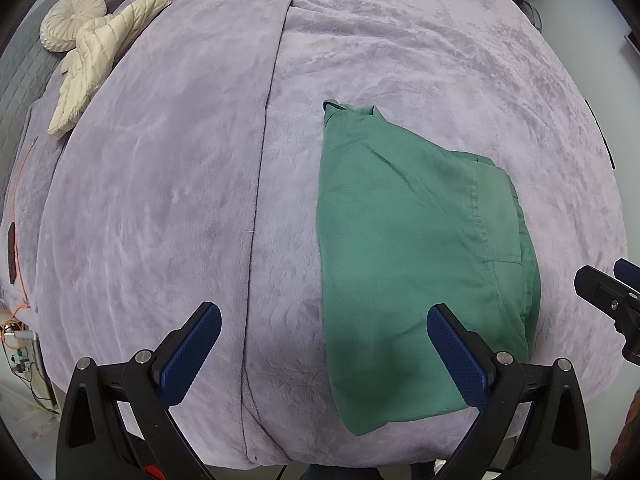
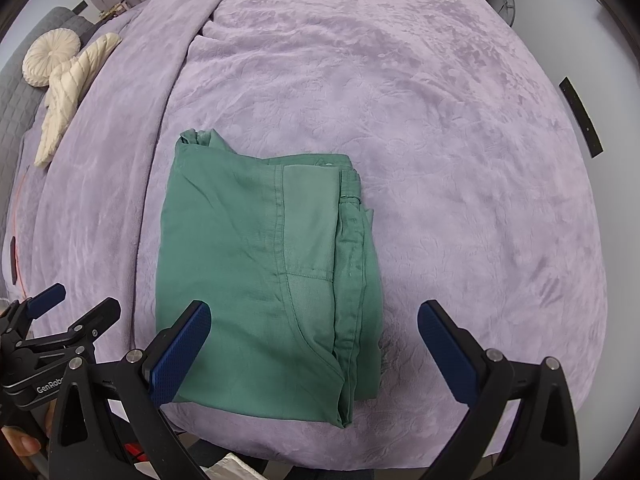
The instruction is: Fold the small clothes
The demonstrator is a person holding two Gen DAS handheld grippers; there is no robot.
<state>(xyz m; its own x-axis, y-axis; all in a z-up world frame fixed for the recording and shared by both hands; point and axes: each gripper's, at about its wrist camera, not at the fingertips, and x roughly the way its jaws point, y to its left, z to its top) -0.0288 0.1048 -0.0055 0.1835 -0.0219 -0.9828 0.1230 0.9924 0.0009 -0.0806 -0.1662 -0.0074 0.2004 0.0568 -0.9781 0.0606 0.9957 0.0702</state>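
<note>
A green garment (image 1: 400, 240) lies folded into a rough rectangle on the purple blanket (image 1: 160, 200); it also shows in the right wrist view (image 2: 248, 272), with a pocket panel and seams on top. My left gripper (image 1: 324, 354) is open and empty, hovering above the garment's near left edge. My right gripper (image 2: 314, 354) is open and empty, hovering above the garment's near right part. The left gripper shows at the left edge of the right wrist view (image 2: 60, 312), and the right gripper at the right edge of the left wrist view (image 1: 612, 292).
A cream quilted jacket (image 1: 100, 52) and a round cream cushion (image 1: 68, 20) lie at the far left of the bed. A grey quilted cover (image 1: 20, 80) lies beyond them. Cables and an orange cord (image 1: 16, 312) hang at the bed's left side.
</note>
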